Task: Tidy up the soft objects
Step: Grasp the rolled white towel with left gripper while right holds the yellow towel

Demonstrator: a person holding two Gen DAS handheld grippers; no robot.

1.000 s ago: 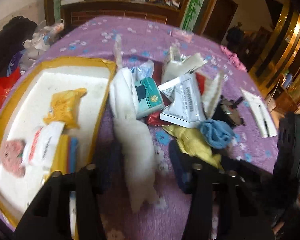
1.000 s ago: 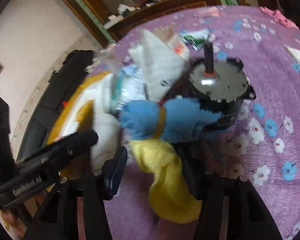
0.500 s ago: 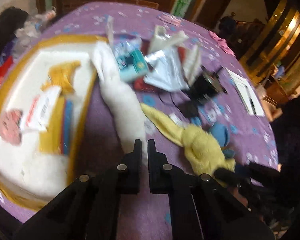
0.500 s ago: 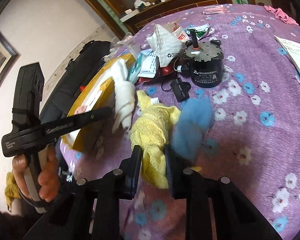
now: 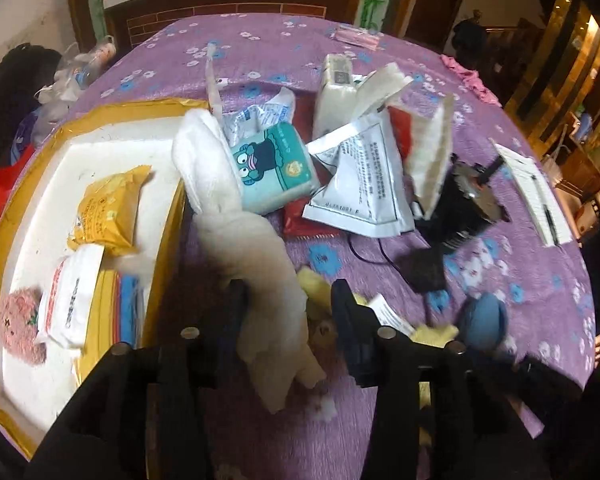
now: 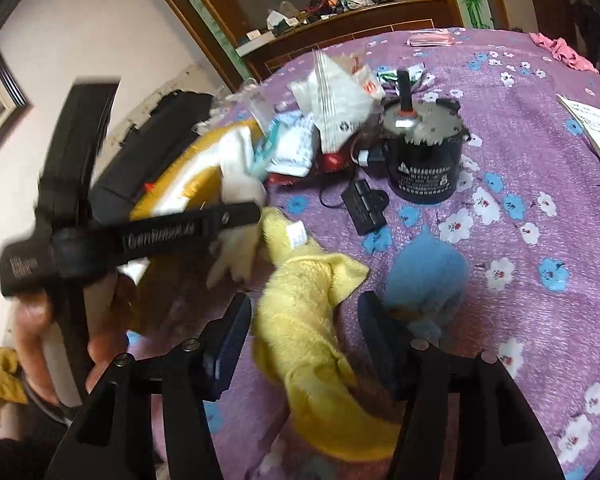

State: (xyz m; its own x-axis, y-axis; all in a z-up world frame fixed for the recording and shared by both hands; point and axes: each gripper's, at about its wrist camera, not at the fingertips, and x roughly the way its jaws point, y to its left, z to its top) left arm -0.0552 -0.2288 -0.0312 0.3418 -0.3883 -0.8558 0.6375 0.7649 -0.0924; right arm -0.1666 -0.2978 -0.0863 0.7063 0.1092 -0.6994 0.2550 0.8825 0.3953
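Purple flowered cloth covers the surface. On it my left tongs (image 5: pixel 286 306) stand apart around the white towel (image 5: pixel 260 264) — beside the yellow tray (image 5: pixel 168 240). My right tongs (image 6: pixel 304 328) gape around the yellow towel (image 6: pixel 312 320), the blue cloth (image 6: pixel 428 272) just right.
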